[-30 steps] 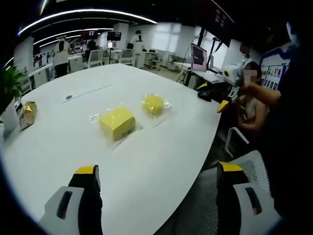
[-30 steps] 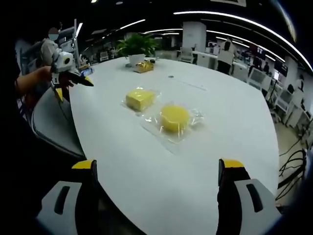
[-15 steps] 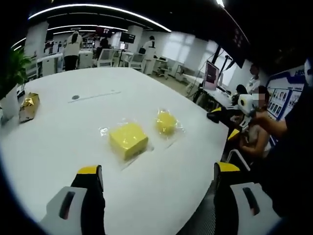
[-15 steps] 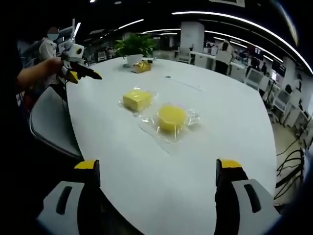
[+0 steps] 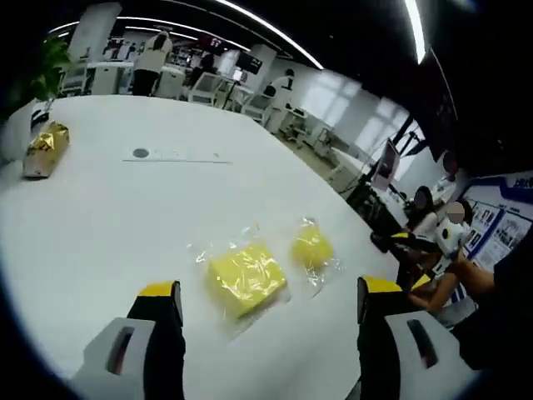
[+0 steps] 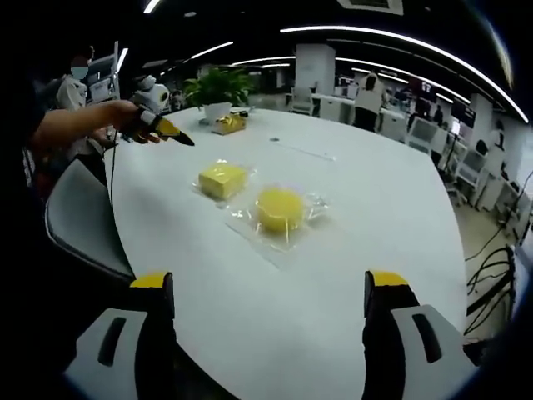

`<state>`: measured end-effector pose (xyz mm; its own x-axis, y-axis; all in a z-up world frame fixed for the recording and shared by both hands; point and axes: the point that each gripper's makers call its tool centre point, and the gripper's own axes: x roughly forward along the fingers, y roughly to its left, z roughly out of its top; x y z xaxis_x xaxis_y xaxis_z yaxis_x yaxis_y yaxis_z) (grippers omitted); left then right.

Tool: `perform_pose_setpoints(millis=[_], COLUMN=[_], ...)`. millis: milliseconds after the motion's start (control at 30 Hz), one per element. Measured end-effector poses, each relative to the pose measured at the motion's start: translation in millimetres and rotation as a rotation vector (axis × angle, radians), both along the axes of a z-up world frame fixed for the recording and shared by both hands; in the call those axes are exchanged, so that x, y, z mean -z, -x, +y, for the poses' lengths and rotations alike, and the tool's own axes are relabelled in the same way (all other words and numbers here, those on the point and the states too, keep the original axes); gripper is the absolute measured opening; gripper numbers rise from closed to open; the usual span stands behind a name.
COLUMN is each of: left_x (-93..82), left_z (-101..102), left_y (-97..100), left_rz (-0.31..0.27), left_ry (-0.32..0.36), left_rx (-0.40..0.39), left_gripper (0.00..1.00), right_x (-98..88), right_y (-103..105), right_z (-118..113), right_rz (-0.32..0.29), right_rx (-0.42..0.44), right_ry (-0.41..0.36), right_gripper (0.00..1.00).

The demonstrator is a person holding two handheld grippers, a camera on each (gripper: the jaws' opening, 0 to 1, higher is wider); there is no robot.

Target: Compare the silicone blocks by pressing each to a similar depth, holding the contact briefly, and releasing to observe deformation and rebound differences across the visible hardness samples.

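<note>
Beside the round block (image 6: 279,207) on the table (image 6: 358,242) lies the square block (image 5: 246,278), both bagged. I hold left gripper (image 5: 262,304) and right gripper (image 6: 268,292) spread, clear above, ready for pressing.

Legible text: none for you to log. The blue wall poster (image 5: 500,237) at the right of the left gripper view carries print too small and blurred to read. The gold foil packet (image 5: 43,148) on the white tabletop (image 5: 125,217) shows no readable marking.
</note>
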<state>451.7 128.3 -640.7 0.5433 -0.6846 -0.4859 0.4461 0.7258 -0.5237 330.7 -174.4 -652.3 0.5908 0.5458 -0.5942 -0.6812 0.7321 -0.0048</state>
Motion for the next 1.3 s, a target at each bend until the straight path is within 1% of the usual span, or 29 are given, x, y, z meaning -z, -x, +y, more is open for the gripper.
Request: perform_pose_setpoints(millis=[33,67,100,133,200,233,300,367,400,433,467,500,533,600,667,700,733,767,800,867,900,967,1033,1100,1167,1200,1233,1267,1300], left_x=[3.1,4.6,9.5,13.7,19.0,25.1,33.1,42.4,45.9,49.1,50.3,50.7,52.1,54.9,62.6,64.5,66.7,68.5,72.7,78.9,79.8,79.6,81.2,84.3,84.7,84.9,84.6,80.9,80.2], left_z=[1,0,1,2,4,3,3,3,4,6,10,12,12,6,1,0,-1,-2,-1,5,5,1,-3,-5,-8,-9,-7,-4,-3], left_y=[-7.6,-12.4,-18.5,-21.7,-29.6,-35.3,-40.1,-44.1,-44.8,-47.7,-56.1,-60.8,-62.5,-58.2,-53.1,-51.8,-51.9,-50.5,-50.6,-55.4,-56.3,-59.0,-57.4,-57.5,-54.4,-54.0,-53.6,-60.5,-60.3], left_rz=[0.032,0.045,0.078,0.093,0.088,0.134,0.176,0.193,0.215,0.22,0.22,0.219,0.221,0.245,0.281,0.287,0.292,0.3,0.31,0.306,0.308,0.341,0.372,0.372,0.39,0.39,0.385,0.35,0.349], left_ry=[0.032,0.057,0.075,0.069,0.063,0.101,0.128,0.132,0.133,0.124,0.139,0.157,0.165,0.165,0.159,0.162,0.165,0.17,0.165,0.155,0.167,0.238,0.281,0.287,0.31,0.319,0.317,0.343,0.352], left_rx=[-0.026,-0.035,-0.059,-0.064,-0.064,-0.102,-0.128,-0.128,-0.145,-0.166,-0.229,-0.256,-0.26,-0.249,-0.216,-0.211,-0.209,-0.201,-0.2,-0.243,-0.248,-0.274,-0.276,-0.273,-0.266,-0.266,-0.273,-0.309,-0.315], left_gripper=[0.83,0.82,0.82,0.81,0.78,0.77,0.73,0.68,0.66,0.64,0.63,0.64,0.64,0.62,0.6,0.58,0.56,0.51,0.48,0.43,0.41,0.36,0.32,0.33,0.29,0.23,0.21,0.18,0.13], right_x=[0.8,1.1,1.4,1.2,0.0,-1.5,-3.1,-3.4,-2.8,-1.7,-1.3,-0.5,0.0,1.0,2.3,2.7,3.2,3.4,3.8,3.2,3.1,3.5,2.8,1.4,0.9,1.0,1.0,1.4,2.1], right_y=[1,1,1,1,3,4,5,6,7,7,8,10,11,13,15,15,15,15,15,16,16,17,17,16,16,16,16,17,17], right_z=[-2,-4,-6,-8,-11,-15,-17,-20,-21,-23,-23,-23,-23,-22,-21,-21,-22,-22,-23,-24,-25,-28,-31,-33,-34,-35,-35,-35,-35], right_rz=[0.003,0.003,0.005,0.003,0.002,0.001,0.001,0.003,0.006,0.009,0.01,0.014,0.018,0.022,0.027,0.027,0.028,0.029,0.031,0.031,0.031,0.032,0.031,0.033,0.033,0.032,0.032,0.033,0.035], right_rx=[0.004,0.008,0.013,0.019,0.023,0.033,0.039,0.045,0.048,0.055,0.056,0.054,0.053,0.054,0.055,0.055,0.056,0.057,0.059,0.059,0.058,0.06,0.067,0.076,0.081,0.083,0.084,0.084,0.083], right_ry=[0.004,0.006,0.011,0.015,0.021,0.022,0.019,0.019,0.023,0.031,0.034,0.038,0.037,0.031,0.028,0.028,0.029,0.029,0.03,0.033,0.035,0.042,0.043,0.035,0.033,0.035,0.036,0.039,0.04], right_gripper=[0.87,0.87,0.87,0.87,0.87,0.86,0.86,0.84,0.84,0.84,0.83,0.83,0.83,0.82,0.82,0.82,0.82,0.81,0.81,0.8,0.79,0.77,0.77,0.77,0.76,0.76,0.76,0.75,0.75])
